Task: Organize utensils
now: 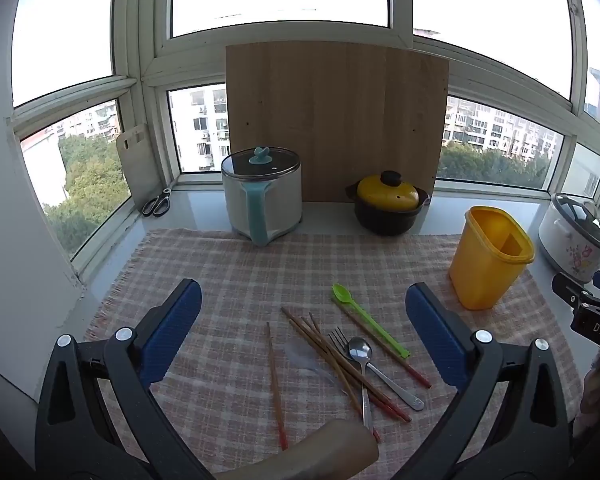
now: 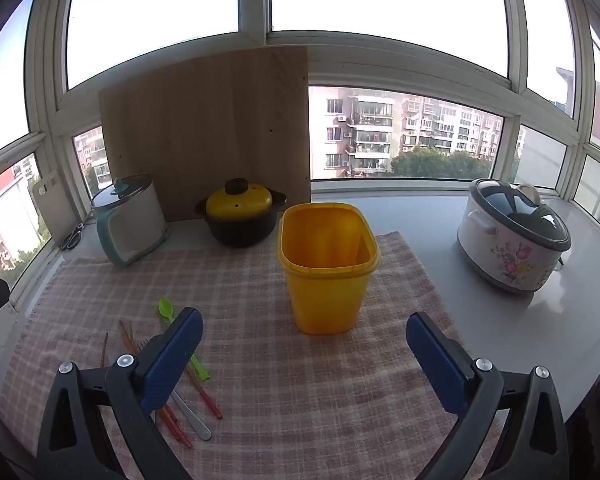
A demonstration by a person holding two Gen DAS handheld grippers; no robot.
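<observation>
While both of our claws hang above the checked cloth (image 1: 228,280) on the worktop (image 2: 480,320), neither grips anything; our left claw (image 1: 303,312) stands with its blue pads spread wide over the heap of utensils, and our right claw (image 2: 304,340) stands equally wide, with the yellow bin (image 2: 326,268) ahead between its fingers but untouched. The utensils lie loose on the cloth: the green spoon (image 1: 342,293) furthest from us, its handle running toward our right; the wooden chopsticks (image 1: 324,350) with red ends crossing one another; a single chopstick (image 1: 275,384) lying apart to the left; the metal fork (image 1: 339,338) and metal spoon (image 1: 360,349) overlapping the chopsticks. The yellow bin stands upright and empty near the cloth's right edge, well apart from the heap. Behind the cloth we see a white pot with a glass lid (image 1: 262,196), a black pot with a yellow lid (image 1: 388,204), and a wooden board (image 1: 336,120) leaning against the window; a flowered cooker (image 2: 512,240) sits on the bare worktop to the right; scissors (image 1: 157,202) lie by the left window.
</observation>
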